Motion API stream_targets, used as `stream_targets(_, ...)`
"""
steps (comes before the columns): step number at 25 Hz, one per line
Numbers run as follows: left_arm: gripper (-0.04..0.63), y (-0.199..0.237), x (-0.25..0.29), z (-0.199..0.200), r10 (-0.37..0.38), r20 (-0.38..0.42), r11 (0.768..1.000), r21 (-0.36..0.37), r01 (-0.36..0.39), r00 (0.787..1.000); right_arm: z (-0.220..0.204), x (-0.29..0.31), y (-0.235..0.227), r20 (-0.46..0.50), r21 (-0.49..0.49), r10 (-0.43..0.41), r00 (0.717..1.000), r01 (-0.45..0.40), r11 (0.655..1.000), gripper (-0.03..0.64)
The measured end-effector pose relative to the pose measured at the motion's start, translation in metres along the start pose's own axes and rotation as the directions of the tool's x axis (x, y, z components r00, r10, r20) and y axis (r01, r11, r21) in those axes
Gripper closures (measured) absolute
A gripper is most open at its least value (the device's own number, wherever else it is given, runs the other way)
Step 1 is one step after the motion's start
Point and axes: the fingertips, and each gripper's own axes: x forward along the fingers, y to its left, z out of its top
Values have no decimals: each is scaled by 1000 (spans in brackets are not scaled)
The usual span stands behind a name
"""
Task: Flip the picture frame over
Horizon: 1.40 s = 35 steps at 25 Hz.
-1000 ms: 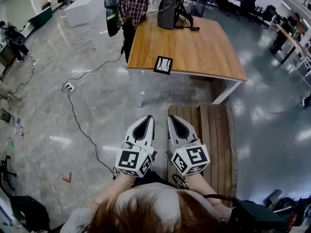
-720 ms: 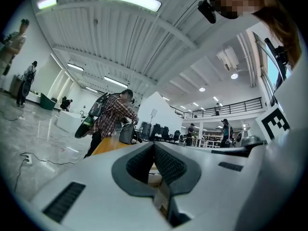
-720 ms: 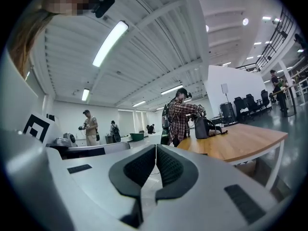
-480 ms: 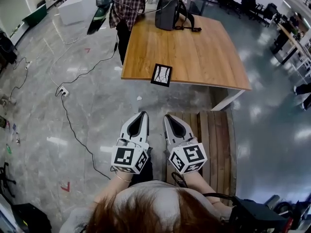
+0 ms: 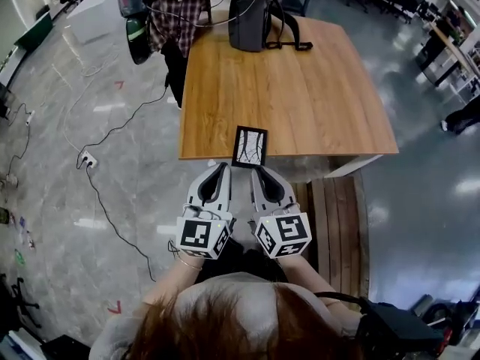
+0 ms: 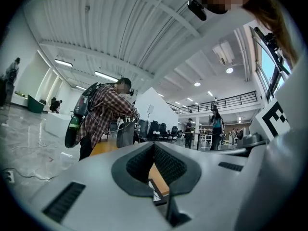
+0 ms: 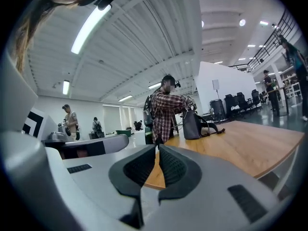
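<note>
Wooden table [image 5: 300, 88] bears a rectangular, black-rimmed picture frame [image 5: 250, 146].

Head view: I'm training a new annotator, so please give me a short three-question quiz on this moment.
1. True or false: the picture frame sits at the wooden table's edge nearest the right gripper.
2. What stands at the table's far side? A) a dark bag B) a laptop C) a box
3. Fill in: the right gripper's jaws are ____.
Key: 1 true; 2 A; 3 shut.
</note>
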Motion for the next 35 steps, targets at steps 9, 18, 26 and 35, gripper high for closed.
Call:
stream_targets(9, 589, 13, 49, -7, 30, -14, 999, -21, -30, 999, 11, 33, -40, -17, -46, -39, 999, 38, 998, 600)
stream_targets(18, 589, 21, 64, -25, 45, -62, 999, -18, -46, 997, -102, 57, -72, -199, 713, 118, 973, 61, 698, 597)
stream_targets(26, 589, 30, 58, -56, 46, -154, 999, 11, -45, 987, -185, 69, -97, -53, 966, -4, 999, 52, 252, 434)
stream_targets(35, 589, 44, 51, -68, 54, -219, 998, 50, -44, 974, -221, 100, -121, 16, 991, -123, 992, 0, 131, 364)
